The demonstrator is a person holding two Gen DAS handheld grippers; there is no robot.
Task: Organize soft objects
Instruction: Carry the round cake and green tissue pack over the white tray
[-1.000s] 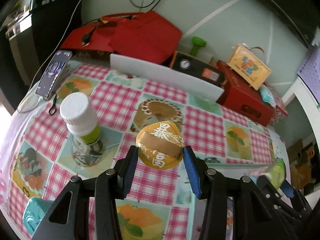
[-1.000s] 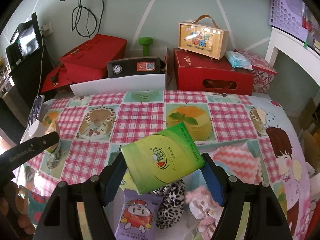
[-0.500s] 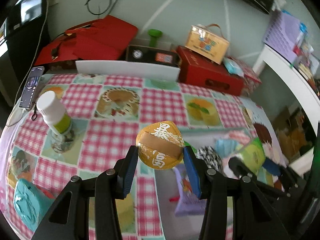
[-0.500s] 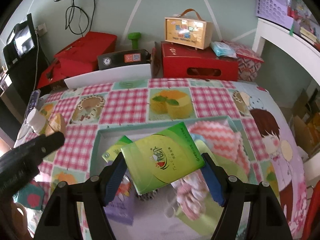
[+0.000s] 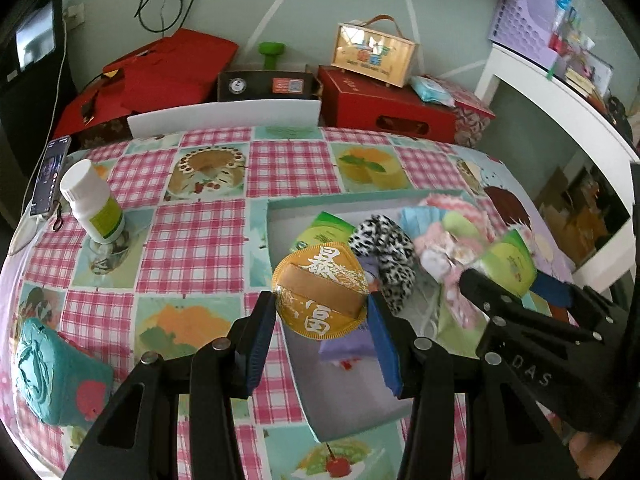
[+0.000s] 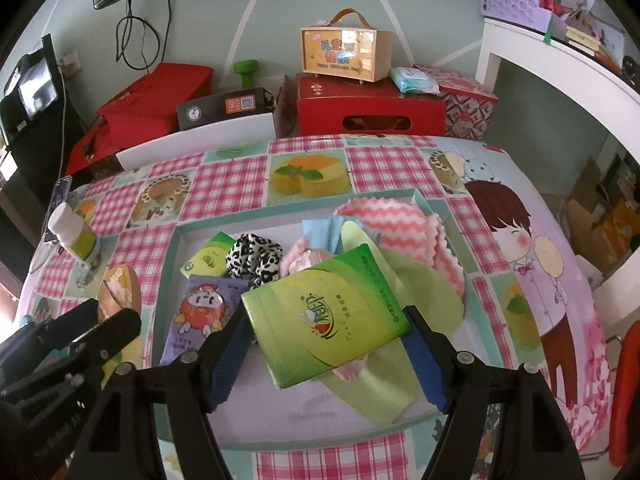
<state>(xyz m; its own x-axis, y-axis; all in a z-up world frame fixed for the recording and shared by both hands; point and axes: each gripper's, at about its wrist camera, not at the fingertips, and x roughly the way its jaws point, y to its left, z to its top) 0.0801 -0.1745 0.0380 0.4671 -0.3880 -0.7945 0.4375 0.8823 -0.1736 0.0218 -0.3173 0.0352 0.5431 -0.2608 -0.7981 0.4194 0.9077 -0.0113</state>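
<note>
Right gripper clamped a green tissue pack above the teal-rimmed tray on the checkered counter. Left gripper pinched a round golden puff over the tray's left edge, near a leopard-print scrunchie.

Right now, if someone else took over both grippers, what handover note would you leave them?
Left gripper: shut on the gold puff, held above the near-left part of the tray.
Right gripper: shut on the green tissue pack, held over the tray's middle.
Already in the tray: small green pack, leopard scrunchie, purple snack packet, pink wavy cloth, some pink, blue and green cloths.
Left to do: release both held items into the tray. The teal pouch lies on the tablecloth outside it.
</note>
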